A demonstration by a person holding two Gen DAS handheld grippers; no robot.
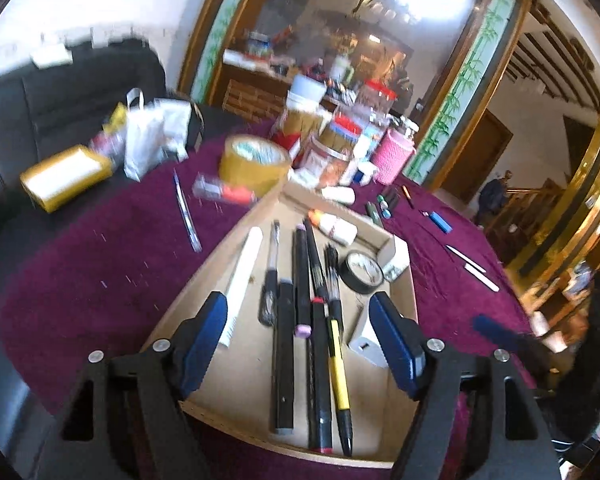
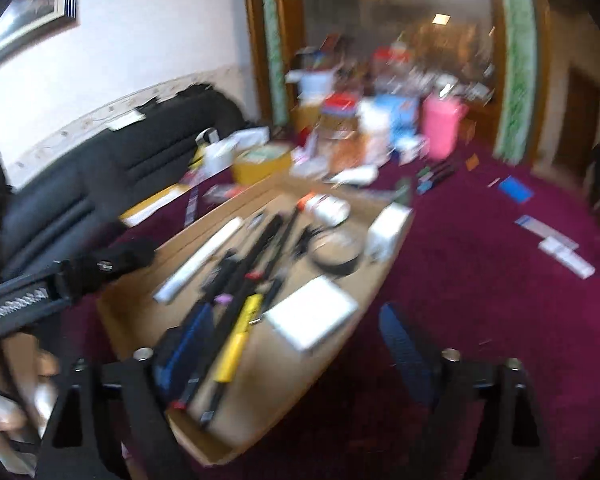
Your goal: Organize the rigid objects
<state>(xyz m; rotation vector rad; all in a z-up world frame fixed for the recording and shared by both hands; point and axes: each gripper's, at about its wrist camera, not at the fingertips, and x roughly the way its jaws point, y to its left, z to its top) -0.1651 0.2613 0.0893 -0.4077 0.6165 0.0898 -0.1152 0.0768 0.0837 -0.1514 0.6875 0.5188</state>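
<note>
The left gripper [image 1: 300, 344] hovers with its 2 blue pads spread apart and nothing grasped, above a shallow cardboard tray [image 1: 404, 300] resting on a maroon tablecloth [image 1: 100, 248]. The tray holds a row of pens and markers lying side by side, including a yellow-barrelled pen [image 1: 337, 376] and a white stick [image 1: 242, 268], beside a black tape roll [image 1: 361, 272] and a white block [image 2: 312, 316]. The right gripper [image 2: 296, 352] is likewise released and empty, straddling the tray's near right edge; a blue pen [image 1: 186, 212] and a tan tape roll [image 1: 255, 162] lie outside the tray on the cloth.
</note>
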